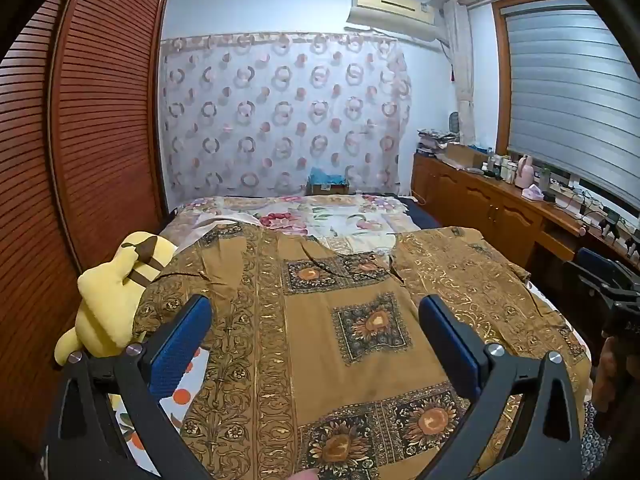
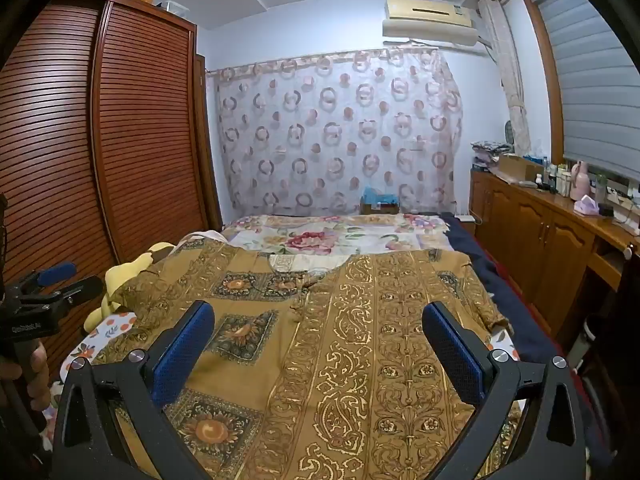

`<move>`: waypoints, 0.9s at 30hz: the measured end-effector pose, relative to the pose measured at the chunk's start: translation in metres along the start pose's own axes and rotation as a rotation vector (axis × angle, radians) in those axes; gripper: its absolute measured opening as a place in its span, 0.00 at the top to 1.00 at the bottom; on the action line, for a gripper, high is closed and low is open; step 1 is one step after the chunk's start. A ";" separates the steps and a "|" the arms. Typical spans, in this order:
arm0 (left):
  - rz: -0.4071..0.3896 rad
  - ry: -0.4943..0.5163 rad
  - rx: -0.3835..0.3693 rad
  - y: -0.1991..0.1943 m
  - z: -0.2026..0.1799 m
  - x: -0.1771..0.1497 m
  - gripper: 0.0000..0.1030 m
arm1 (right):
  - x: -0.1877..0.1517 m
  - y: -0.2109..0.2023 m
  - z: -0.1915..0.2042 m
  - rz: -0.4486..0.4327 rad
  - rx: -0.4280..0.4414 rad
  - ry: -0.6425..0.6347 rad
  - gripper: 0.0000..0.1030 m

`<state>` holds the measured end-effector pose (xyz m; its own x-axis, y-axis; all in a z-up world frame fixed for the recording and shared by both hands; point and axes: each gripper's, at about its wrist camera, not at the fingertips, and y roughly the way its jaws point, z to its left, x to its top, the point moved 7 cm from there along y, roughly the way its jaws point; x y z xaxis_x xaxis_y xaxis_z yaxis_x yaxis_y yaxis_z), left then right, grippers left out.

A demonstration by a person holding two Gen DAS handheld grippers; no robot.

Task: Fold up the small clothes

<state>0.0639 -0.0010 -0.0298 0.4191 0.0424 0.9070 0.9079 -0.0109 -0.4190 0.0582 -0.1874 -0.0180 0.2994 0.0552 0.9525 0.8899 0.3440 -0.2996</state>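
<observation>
a brown and gold patterned garment lies spread flat on a bed, neckline toward the far wall, sleeves out to either side. it looks unfolded, so the folding seems not yet begun.

the left gripper hovers above the garment's middle, fingers spread wide with nothing between them. the right gripper hovers over the garment's right half, fingers equally wide and empty. neither touches the cloth.

the next move probably calls for lowering each gripper to an edge or a sleeve, pinching the thin fabric cleanly, and carrying it across toward the centre without dragging the rest.

a yellow plush toy sits at the garment's left edge, touching it, and may get in the way.

a small cardboard box stands at the far end of the bed, with something blue in it; what it is cannot be made out. another open box sits on the wooden surface along the window; its contents are hidden.
</observation>
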 end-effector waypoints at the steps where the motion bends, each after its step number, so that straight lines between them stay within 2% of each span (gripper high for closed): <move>1: 0.000 0.000 0.001 0.001 0.000 0.000 0.00 | 0.000 0.000 0.000 -0.003 -0.002 -0.001 0.00; 27: -0.006 0.028 0.010 -0.010 -0.004 0.004 0.00 | -0.001 -0.001 0.001 -0.008 0.007 -0.005 0.00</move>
<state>0.0568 -0.0042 -0.0219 0.4140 0.0139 0.9102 0.9102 -0.0007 -0.4141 0.0563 -0.1871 -0.0187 0.2903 0.0573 0.9552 0.8898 0.3511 -0.2915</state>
